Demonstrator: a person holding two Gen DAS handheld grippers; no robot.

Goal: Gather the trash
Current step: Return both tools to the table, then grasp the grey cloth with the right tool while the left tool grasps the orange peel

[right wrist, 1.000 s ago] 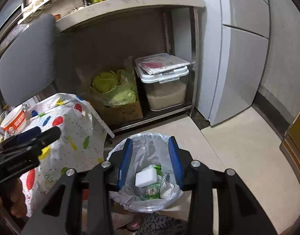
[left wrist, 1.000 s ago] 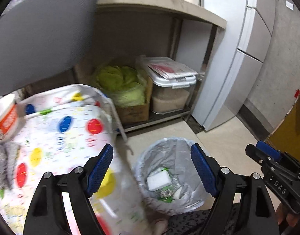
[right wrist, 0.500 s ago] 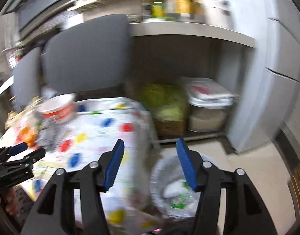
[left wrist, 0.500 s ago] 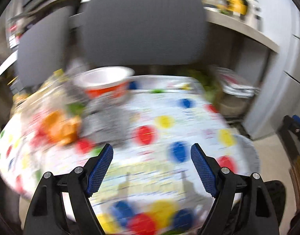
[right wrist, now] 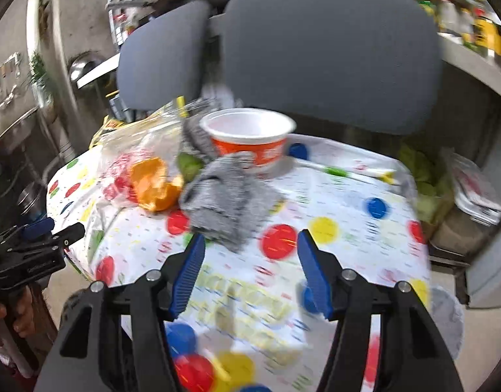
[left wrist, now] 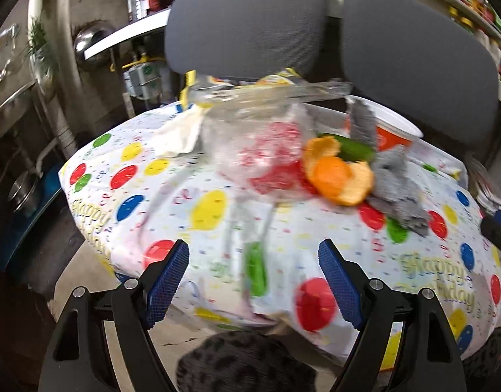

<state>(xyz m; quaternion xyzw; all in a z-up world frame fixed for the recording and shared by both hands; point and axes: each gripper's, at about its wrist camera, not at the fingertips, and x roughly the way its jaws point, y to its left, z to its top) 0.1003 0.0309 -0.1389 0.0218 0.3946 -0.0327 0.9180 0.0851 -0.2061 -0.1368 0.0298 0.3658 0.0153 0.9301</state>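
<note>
- Left tongs [left wrist: 253, 277] and right tongs [right wrist: 250, 269], both spread and empty, face the tabletop [right wrist: 342, 248].
- Grey cloth [right wrist: 224, 196] lies just ahead of the right tongs, orange peel [left wrist: 338, 176] beyond the left, probably next.

orange peel [left wrist: 340, 176] beside crumpled plastic bag [left wrist: 260, 143], grey rag [right wrist: 227, 196], cup [right wrist: 249, 137] upright.

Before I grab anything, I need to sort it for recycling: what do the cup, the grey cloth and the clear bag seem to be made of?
Cup: probably paper or foam, matte white inside, orange printed band.
Grey cloth: looks like knitted or woven fabric, soft crumpled folds, dull surface.
Clear bag: thin plastic film, see-through, shiny wrinkles, red print.
</note>
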